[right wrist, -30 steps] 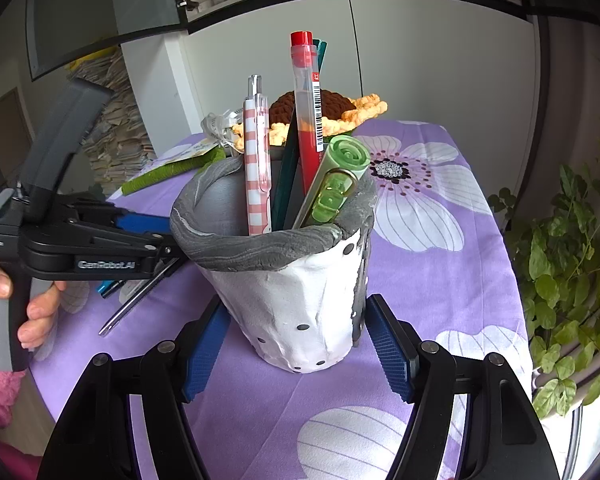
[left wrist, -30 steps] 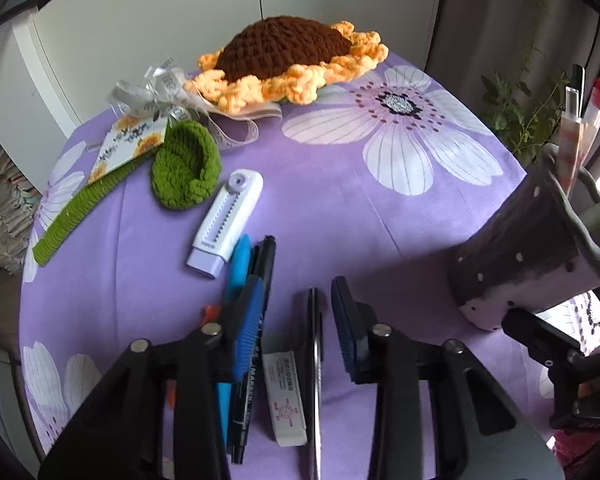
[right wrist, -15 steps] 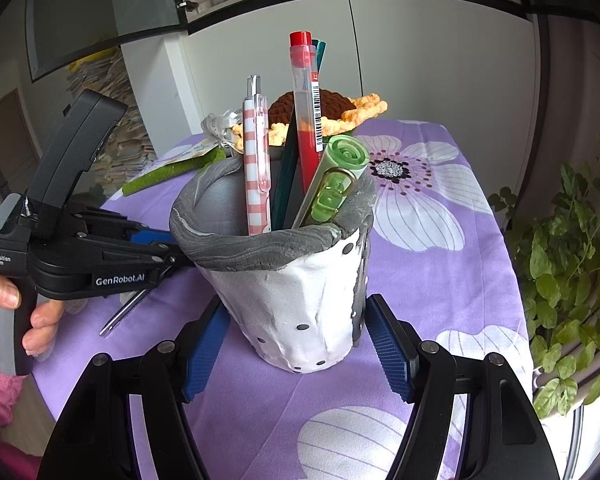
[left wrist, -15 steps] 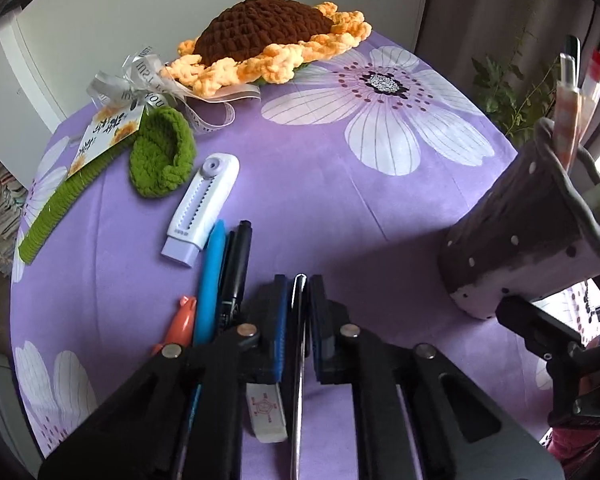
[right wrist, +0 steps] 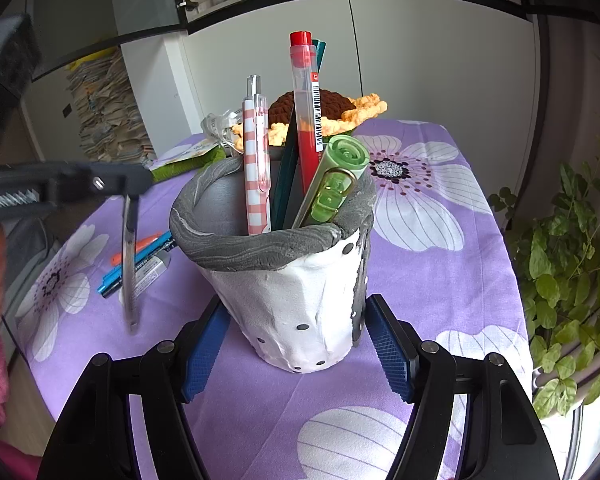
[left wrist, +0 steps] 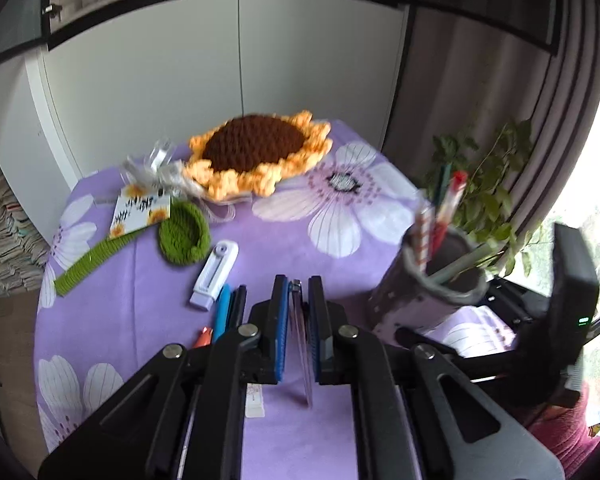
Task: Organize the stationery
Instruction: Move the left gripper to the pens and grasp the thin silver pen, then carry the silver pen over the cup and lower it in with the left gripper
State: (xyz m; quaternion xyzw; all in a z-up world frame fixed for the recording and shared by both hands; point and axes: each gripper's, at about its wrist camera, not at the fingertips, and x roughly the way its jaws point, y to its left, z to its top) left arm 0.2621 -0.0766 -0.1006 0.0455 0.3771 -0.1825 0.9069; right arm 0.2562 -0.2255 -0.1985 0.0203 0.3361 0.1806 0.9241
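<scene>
Silver pen (right wrist: 129,264) hangs nearly upright from the left gripper (left wrist: 299,300), its long axis close to vertical, lower end clear above the purple flowered bench (right wrist: 440,280), left of the pen holder (right wrist: 296,292). The left jaws are nearly closed and pinch the pen near its top. The right gripper (right wrist: 296,348) straddles the holder's base; its blue pads sit at both sides of the white wall, jaws wide, clamping it. A pink checked pen (right wrist: 256,168), red pen (right wrist: 306,104) and green highlighter (right wrist: 332,184) stand tilted inside. On the bench lie a blue pen (left wrist: 221,312), black marker (left wrist: 238,308), orange pen (left wrist: 204,336), eraser (right wrist: 150,270) and white correction tape (left wrist: 216,272), near a crocheted sunflower (left wrist: 256,152).
</scene>
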